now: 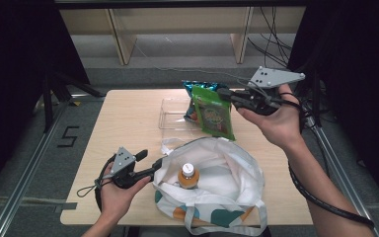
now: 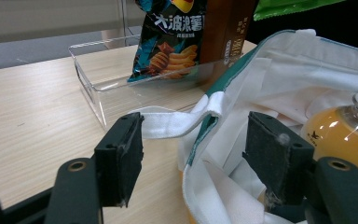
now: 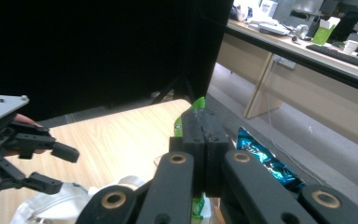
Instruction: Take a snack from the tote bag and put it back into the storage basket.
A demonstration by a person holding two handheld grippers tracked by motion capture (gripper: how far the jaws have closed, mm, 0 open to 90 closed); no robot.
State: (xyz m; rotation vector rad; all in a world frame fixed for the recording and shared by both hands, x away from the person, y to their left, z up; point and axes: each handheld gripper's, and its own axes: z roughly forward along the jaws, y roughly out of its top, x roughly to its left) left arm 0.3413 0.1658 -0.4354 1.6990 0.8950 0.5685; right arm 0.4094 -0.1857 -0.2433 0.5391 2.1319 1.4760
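The right tool [image 1: 225, 94] is clamped shut on the top edge of the green snack bag [image 1: 213, 117], which hangs at one o'clock above the worktop [image 1: 128, 123], apparently bound for the tote bag [image 1: 227, 173]; the left tool [image 1: 154, 168], at nine o'clock, has its jaws spread around the rim to keep the mouth wide

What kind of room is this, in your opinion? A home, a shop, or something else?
Most likely an office used as a recording or lab space. The small wooden table stands between black curtains, loose cables hang behind it, and a long desk with a keyboard stands farther off.
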